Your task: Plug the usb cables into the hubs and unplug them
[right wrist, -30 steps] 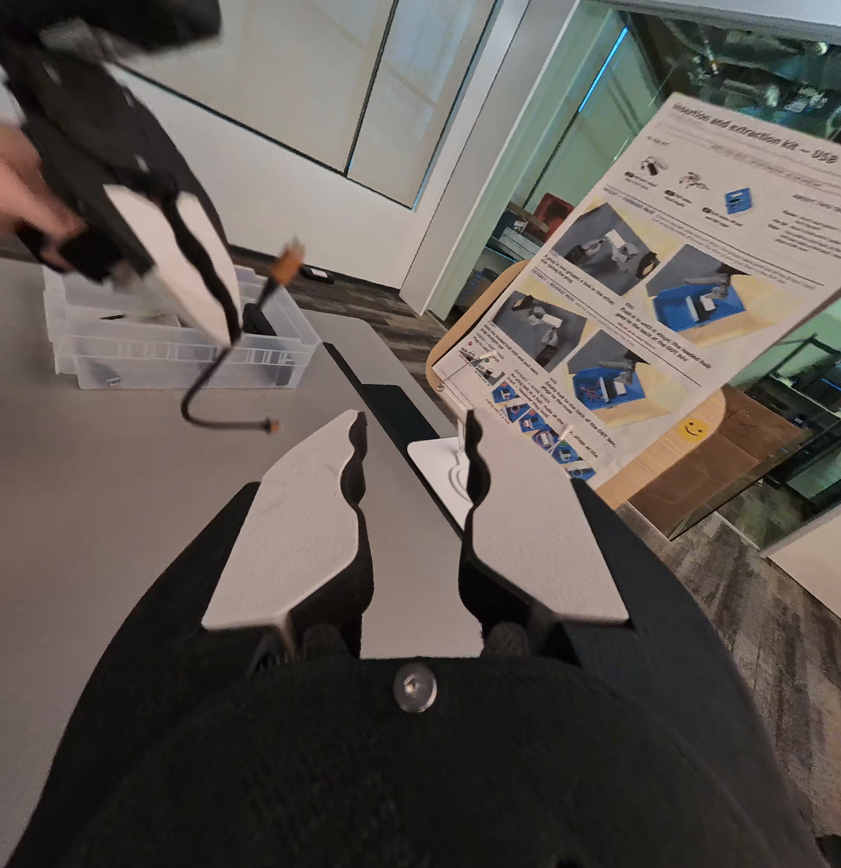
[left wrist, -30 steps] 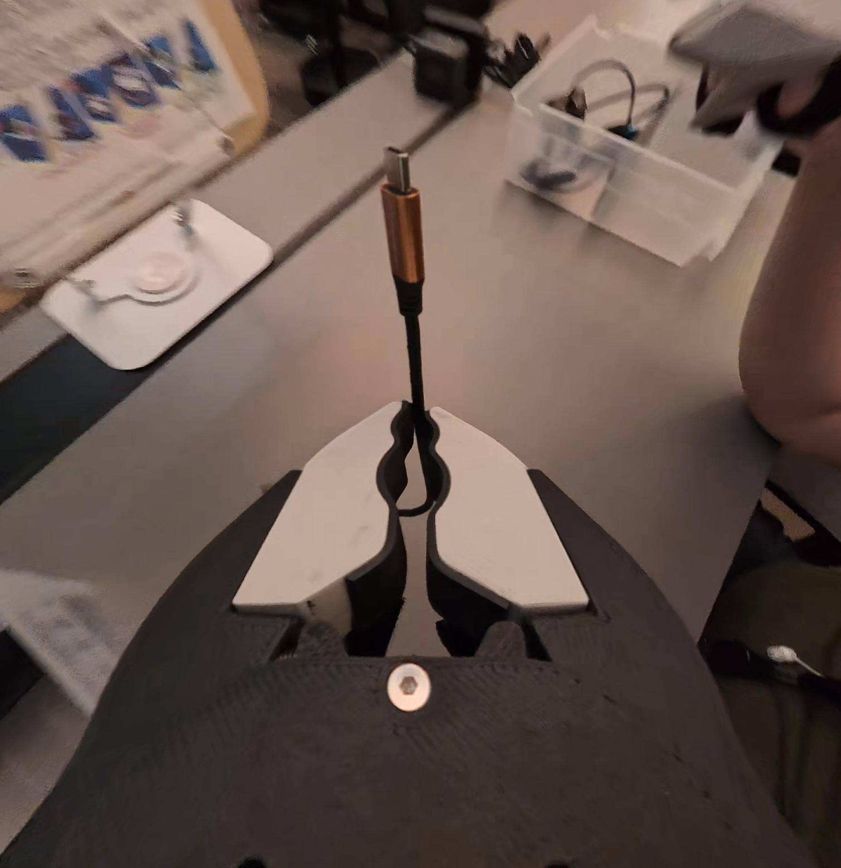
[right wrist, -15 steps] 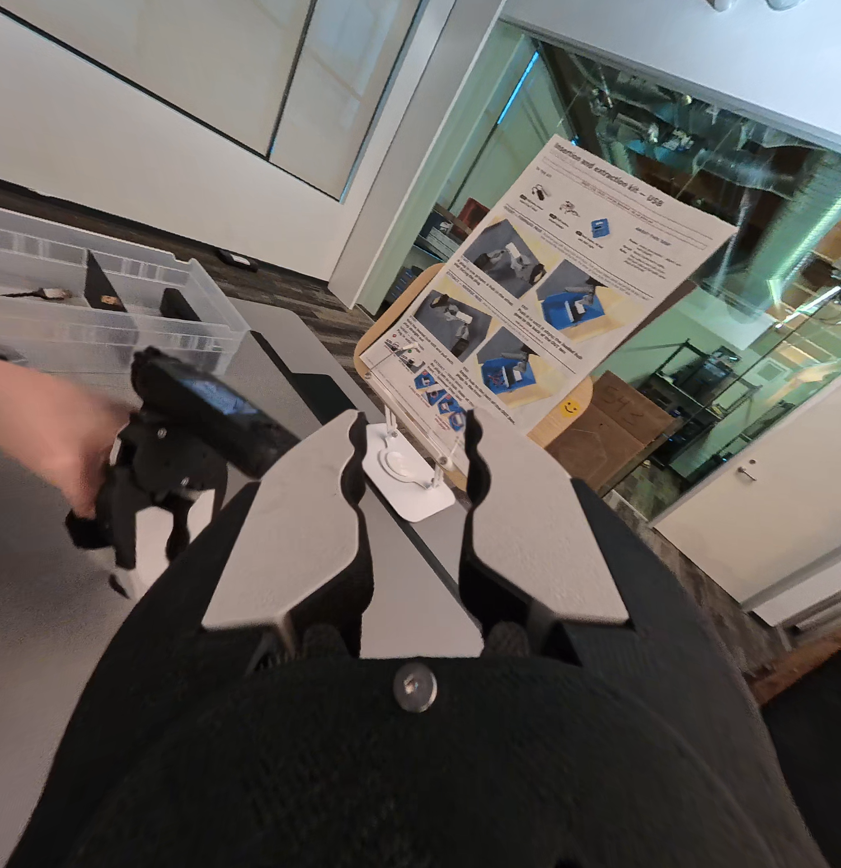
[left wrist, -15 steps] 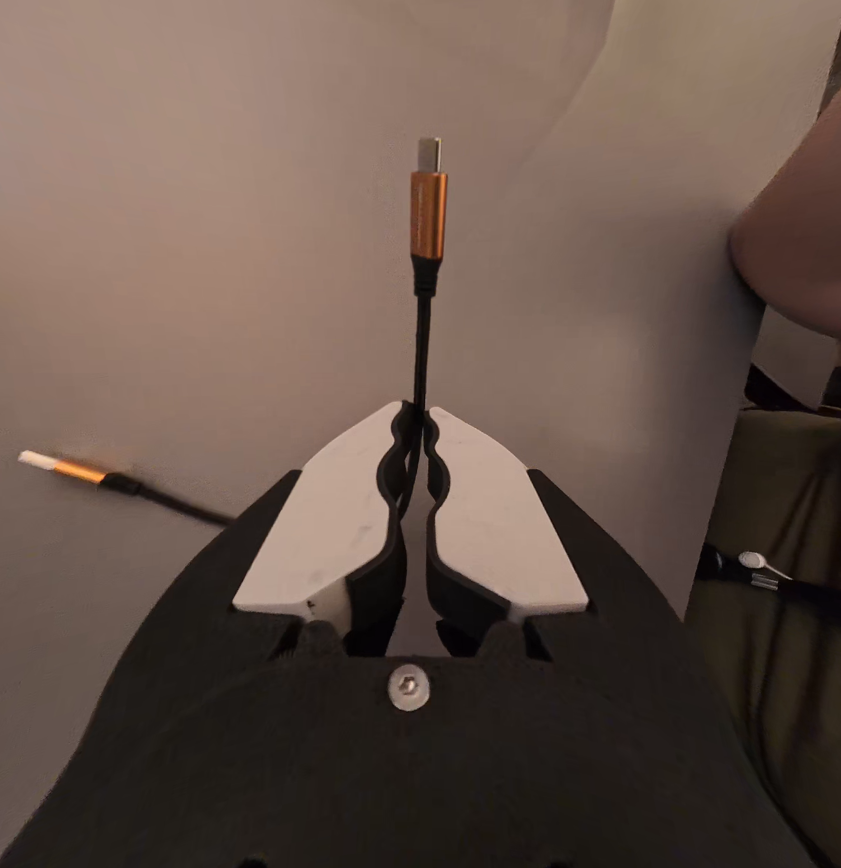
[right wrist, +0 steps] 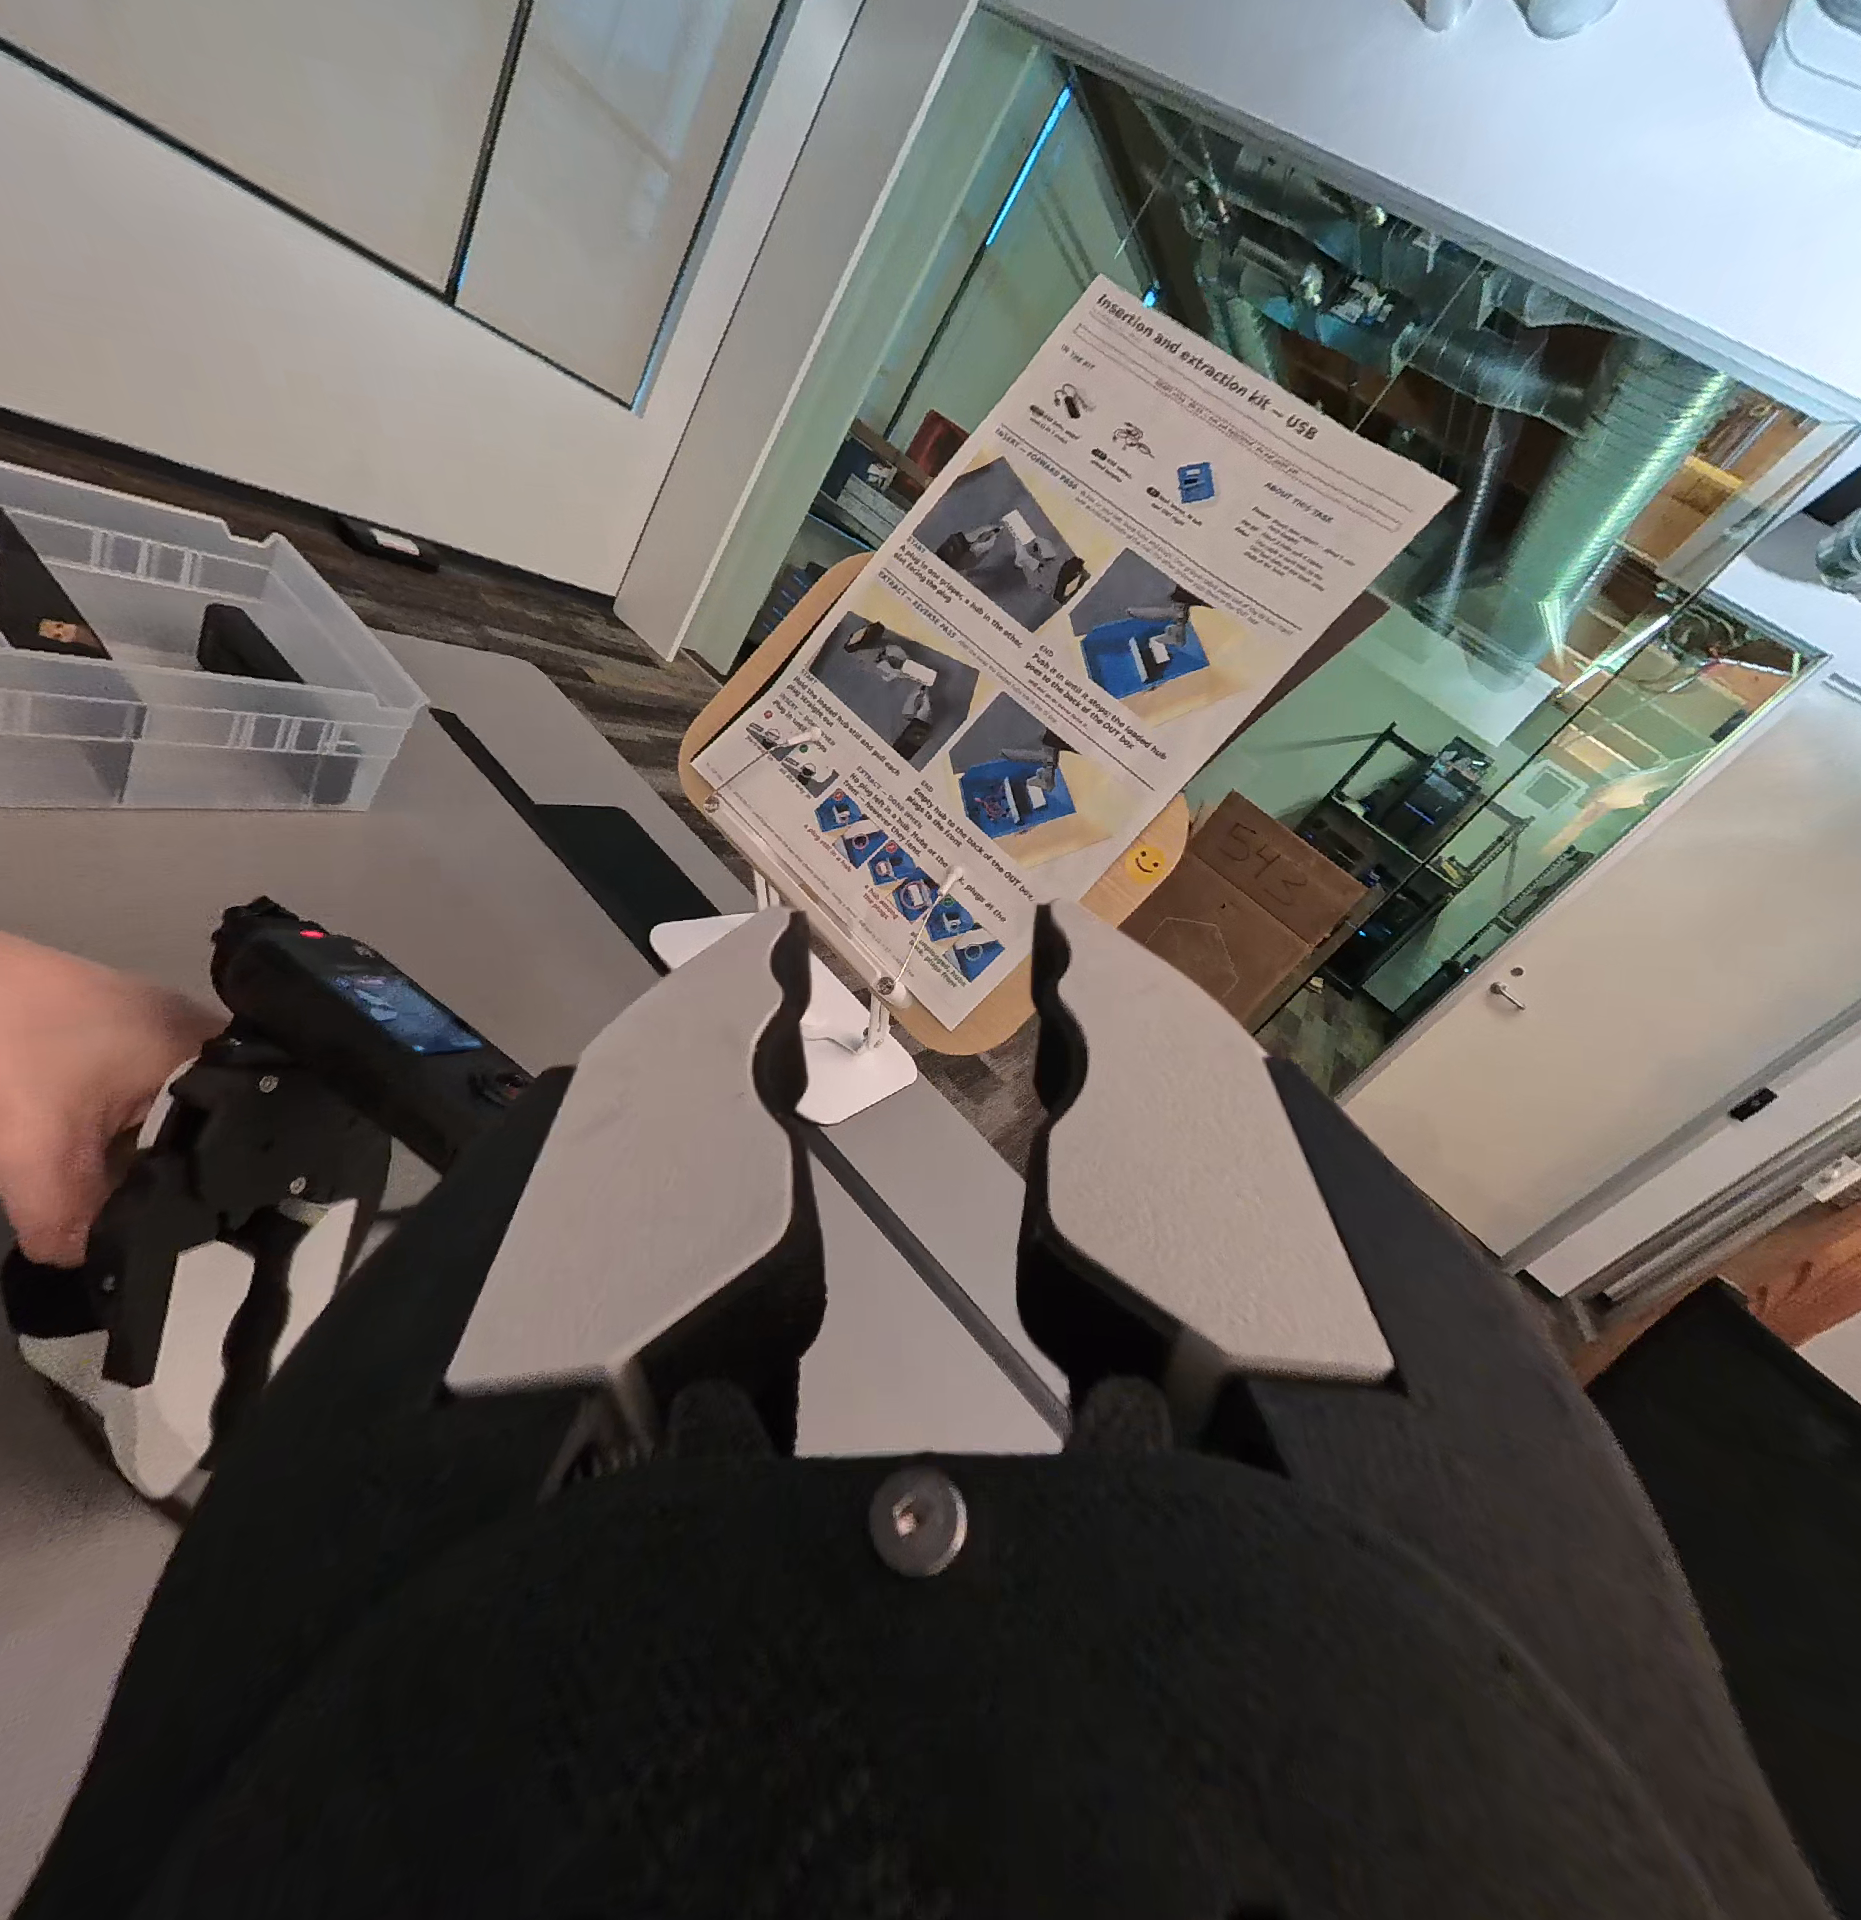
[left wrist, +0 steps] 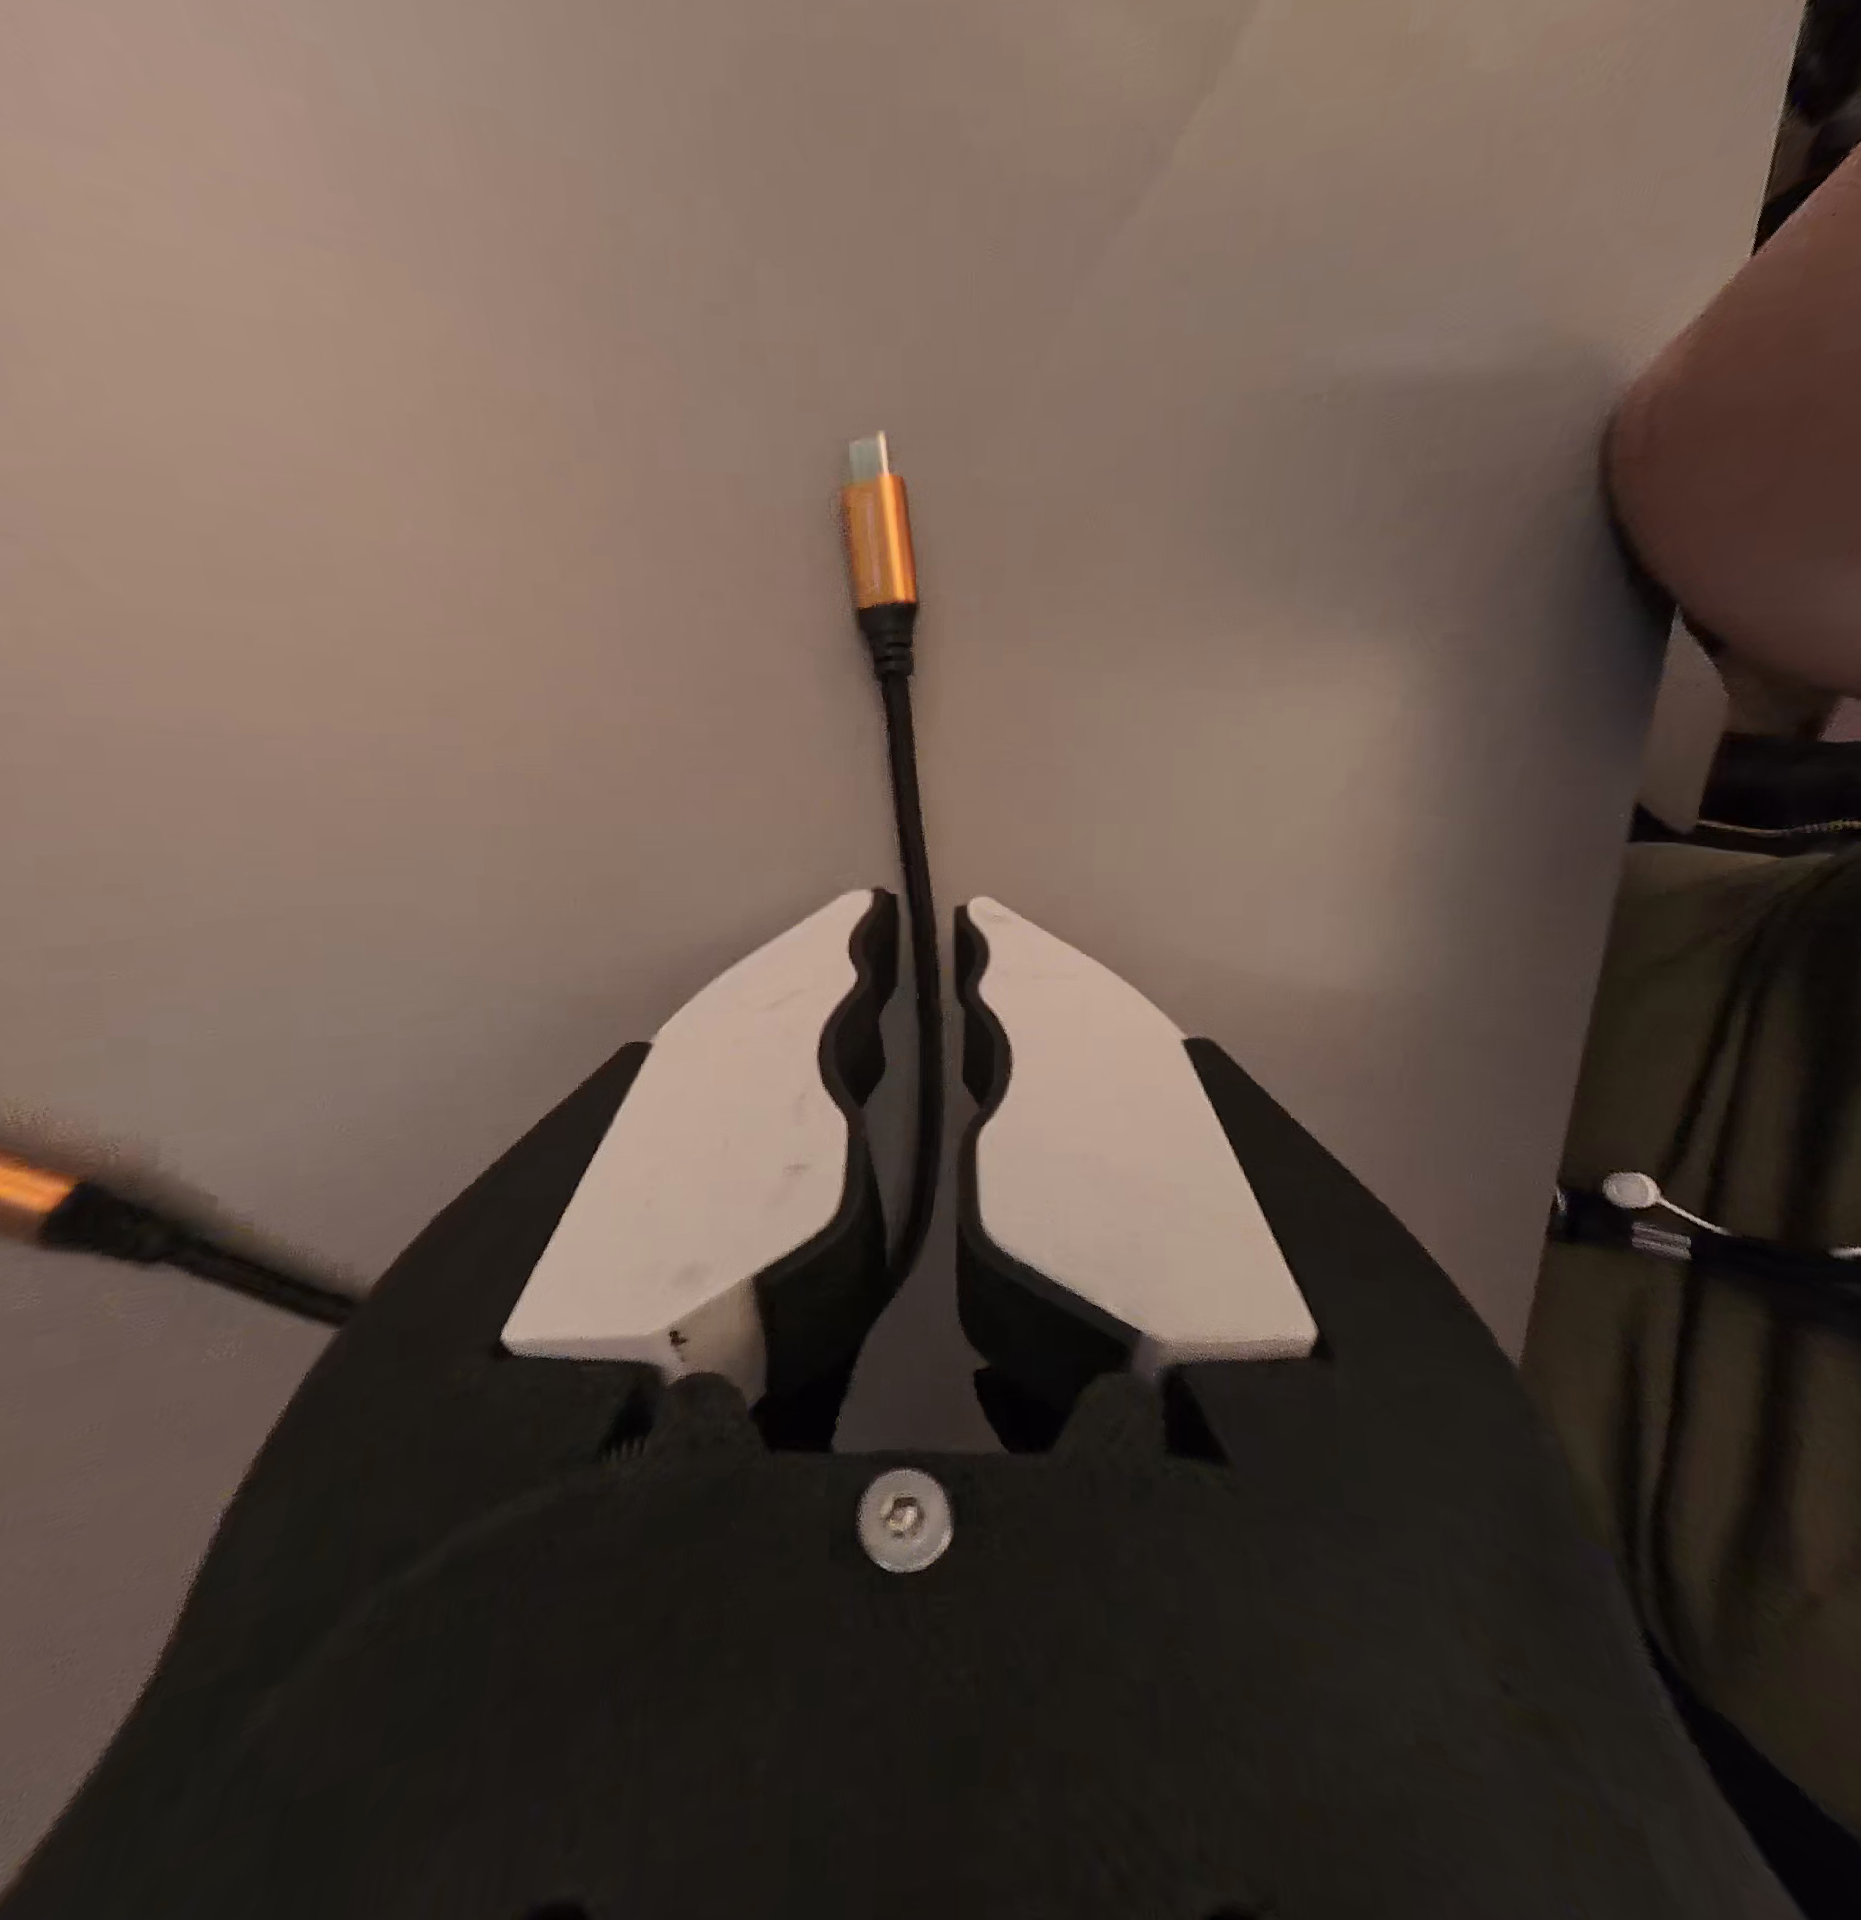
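A black braided usb cable point(left wrist: 910, 831) with an orange plug point(left wrist: 879, 540) lies on the grey table point(left wrist: 386, 520), running between the fingers of my left gripper point(left wrist: 924, 909). The jaws stand slightly apart and do not pinch the cable. The cable's other orange plug point(left wrist: 12, 1190) shows blurred at the left edge. My left gripper also shows in the right wrist view point(right wrist: 193, 1423), held by a hand, pointing down at the table. My right gripper point(right wrist: 915, 935) is open and empty, raised above the table. No hub is in view.
A clear plastic bin point(right wrist: 178, 707) with dividers stands at the back of the table. An instruction sheet point(right wrist: 1061, 675) leans on a white stand point(right wrist: 843, 1070) at the table's far edge. A person's arm point(left wrist: 1757, 468) hangs over the table's right edge. Spacing between my two grippers at the tips: around 35 centimetres.
My left gripper has come down to the table and its jaws have parted, letting go of the cable. My right gripper has tilted further upward.
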A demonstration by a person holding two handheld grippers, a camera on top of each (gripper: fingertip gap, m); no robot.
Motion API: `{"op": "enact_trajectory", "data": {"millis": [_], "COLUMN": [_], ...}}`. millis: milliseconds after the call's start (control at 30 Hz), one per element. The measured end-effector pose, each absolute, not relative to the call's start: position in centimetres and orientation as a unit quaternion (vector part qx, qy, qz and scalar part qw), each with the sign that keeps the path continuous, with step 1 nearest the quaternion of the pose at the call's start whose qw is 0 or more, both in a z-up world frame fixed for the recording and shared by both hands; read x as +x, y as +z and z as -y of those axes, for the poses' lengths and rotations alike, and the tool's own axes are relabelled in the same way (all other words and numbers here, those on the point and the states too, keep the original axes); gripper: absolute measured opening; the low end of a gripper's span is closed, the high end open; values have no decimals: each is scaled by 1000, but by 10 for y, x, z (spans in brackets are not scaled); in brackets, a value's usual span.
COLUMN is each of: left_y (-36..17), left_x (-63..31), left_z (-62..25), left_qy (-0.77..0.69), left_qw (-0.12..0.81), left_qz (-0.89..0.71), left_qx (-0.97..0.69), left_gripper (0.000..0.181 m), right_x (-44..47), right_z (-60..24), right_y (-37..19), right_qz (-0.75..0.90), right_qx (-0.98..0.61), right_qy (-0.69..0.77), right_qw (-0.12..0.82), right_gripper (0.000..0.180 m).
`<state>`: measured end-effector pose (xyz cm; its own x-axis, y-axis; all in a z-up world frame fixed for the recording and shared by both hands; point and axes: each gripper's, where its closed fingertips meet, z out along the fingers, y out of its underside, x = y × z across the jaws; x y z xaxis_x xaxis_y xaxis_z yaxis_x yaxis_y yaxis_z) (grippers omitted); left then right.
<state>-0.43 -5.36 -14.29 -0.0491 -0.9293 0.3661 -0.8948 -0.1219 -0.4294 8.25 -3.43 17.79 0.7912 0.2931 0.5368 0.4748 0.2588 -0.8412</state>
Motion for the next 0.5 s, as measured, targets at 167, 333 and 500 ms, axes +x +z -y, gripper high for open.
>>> {"op": "enact_trajectory", "data": {"millis": [167,333,500], "left_y": [-99,-36,39], "left_x": [-3,-28,-97], "left_z": [35,-1,-42], "left_qy": [-327,-297,-262], "left_qw": [109,247,375], "left_qz": [-644,-621,-537], "left_qx": [-683,-682,-709], "left_gripper": [24,24,31], "right_x": [82,79,73], "right_z": [35,34,34], "right_y": [183,183,183], "right_qz": [309,312,320], "right_qx": [-596,-592,-588], "right_qy": [-55,-60,-68], "right_qw": [739,741,739], "right_gripper": [41,41,41]}}
